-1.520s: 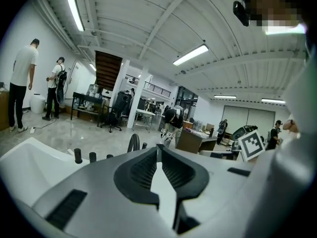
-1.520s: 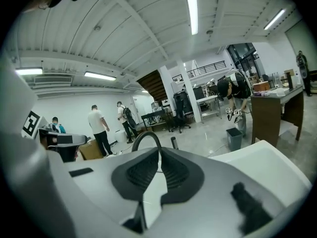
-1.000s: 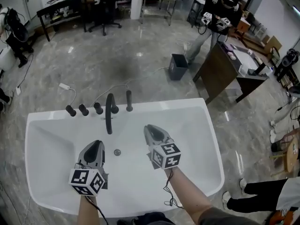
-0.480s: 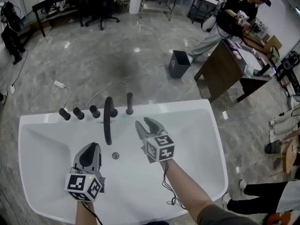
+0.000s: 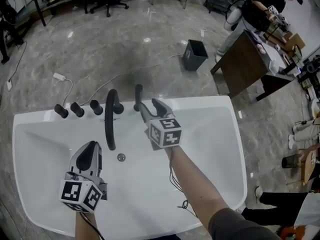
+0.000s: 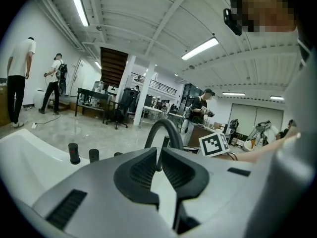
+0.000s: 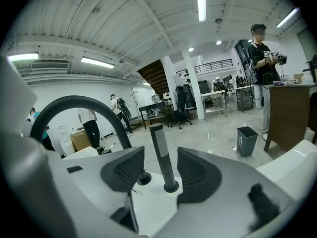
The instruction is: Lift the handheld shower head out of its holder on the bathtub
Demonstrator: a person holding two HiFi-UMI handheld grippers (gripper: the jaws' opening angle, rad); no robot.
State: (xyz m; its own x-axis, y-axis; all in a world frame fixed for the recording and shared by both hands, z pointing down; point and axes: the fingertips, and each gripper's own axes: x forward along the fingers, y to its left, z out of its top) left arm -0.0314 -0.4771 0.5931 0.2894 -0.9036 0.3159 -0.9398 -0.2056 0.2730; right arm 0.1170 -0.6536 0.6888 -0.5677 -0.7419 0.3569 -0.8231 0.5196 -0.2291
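The black handheld shower head (image 5: 138, 97) stands upright in its holder on the white bathtub's (image 5: 220, 149) far rim, just right of the curved black spout (image 5: 110, 119). My right gripper (image 5: 150, 109) is right in front of it, jaws opening, one on each side of the line to the stick. In the right gripper view the shower head (image 7: 160, 152) rises from its holder (image 7: 171, 186) beyond the gap of that gripper (image 7: 161, 175), and the pads do not touch it. My left gripper (image 5: 90, 151) hangs over the tub's left half, shut and empty. The spout (image 6: 166, 129) shows past the left gripper (image 6: 158, 160).
Three black knobs (image 5: 76, 109) line the rim left of the spout. The drain (image 5: 121, 157) lies in the tub floor. On the floor beyond are a grey bin (image 5: 194, 54), a cable (image 5: 65, 84) and a wooden desk (image 5: 245, 64), with a person (image 5: 260, 9) behind it.
My right gripper has moved forward across the tub to the shower head, and its jaws have gone from shut to open. The left gripper has drifted slightly left and lower.
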